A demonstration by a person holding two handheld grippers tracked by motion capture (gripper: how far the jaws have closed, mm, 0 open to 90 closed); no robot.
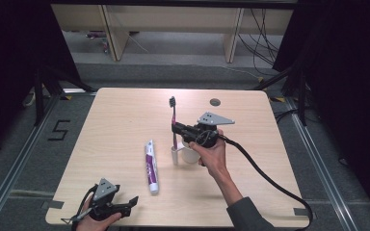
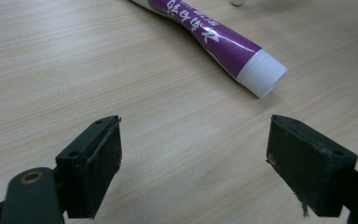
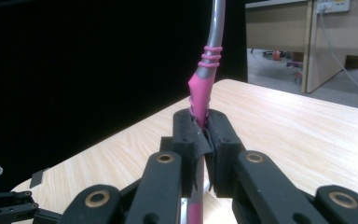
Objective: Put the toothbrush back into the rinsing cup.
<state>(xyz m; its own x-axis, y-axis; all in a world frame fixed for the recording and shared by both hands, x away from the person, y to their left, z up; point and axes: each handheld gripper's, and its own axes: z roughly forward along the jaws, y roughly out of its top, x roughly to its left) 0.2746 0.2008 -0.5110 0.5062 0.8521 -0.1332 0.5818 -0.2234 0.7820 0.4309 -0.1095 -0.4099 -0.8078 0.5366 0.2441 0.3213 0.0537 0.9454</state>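
My right gripper (image 1: 175, 128) is shut on a pink and grey toothbrush (image 1: 173, 115), held upright with its dark bristle head on top. In the right gripper view the pads clamp the pink handle of the toothbrush (image 3: 204, 81) where it widens. The brush's lower end hangs just left of a white cup (image 1: 189, 153) on the table, partly hidden behind the hand. A purple and white toothpaste tube (image 1: 150, 166) lies flat to the left of the cup. My left gripper (image 1: 131, 203) rests open at the table's near left edge, the tube's white cap (image 2: 262, 73) just beyond its jaws.
The wooden table (image 1: 120, 125) has a round grey cable hole (image 1: 215, 102) near its far edge. A thick black cable (image 1: 270, 178) trails from the right gripper off the near right corner. Dark curtains and stands flank both sides.
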